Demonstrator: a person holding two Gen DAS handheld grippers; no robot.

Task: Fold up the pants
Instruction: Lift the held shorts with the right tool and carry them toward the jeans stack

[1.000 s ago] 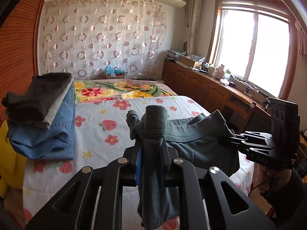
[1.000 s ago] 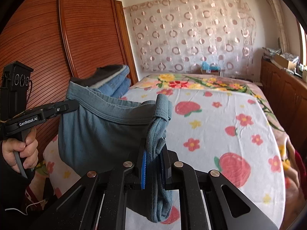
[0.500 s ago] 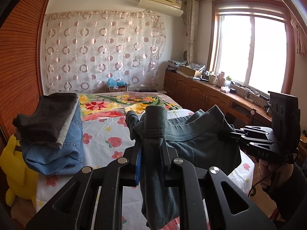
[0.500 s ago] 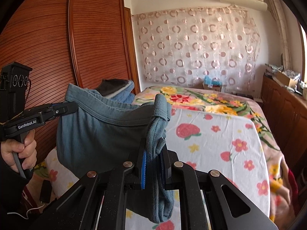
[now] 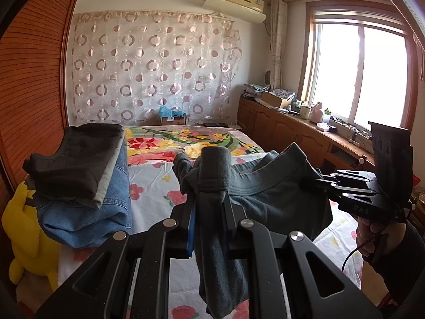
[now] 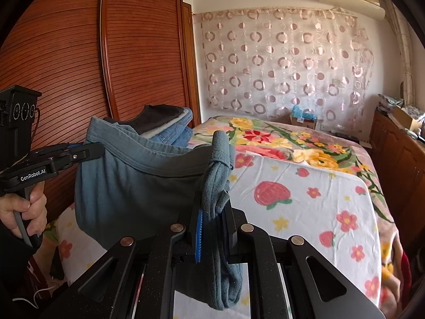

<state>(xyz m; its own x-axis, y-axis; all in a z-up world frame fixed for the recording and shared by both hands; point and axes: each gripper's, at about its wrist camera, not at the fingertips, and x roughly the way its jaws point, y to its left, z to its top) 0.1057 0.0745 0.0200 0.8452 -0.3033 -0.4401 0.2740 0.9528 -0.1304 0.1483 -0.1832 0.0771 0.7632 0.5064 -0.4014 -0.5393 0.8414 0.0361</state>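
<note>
Both tools have risen since the earlier frame, the left tool (image 5: 209, 207) and right tool (image 6: 212, 212) each clamped on the pants (image 6: 127, 186), stretched in the air above the bed (image 6: 305, 199), folded stack (image 5: 79, 175) at nine o'clock.

The pants (image 5: 276, 199) are soft matt knit cloth; the tongs (image 5: 209, 212) are matt black plastic with shiny metal rivets. The slatted wardrobe (image 6: 79, 61) is glossy wood, and the folded jeans (image 5: 85, 218) are coarse denim.
</note>
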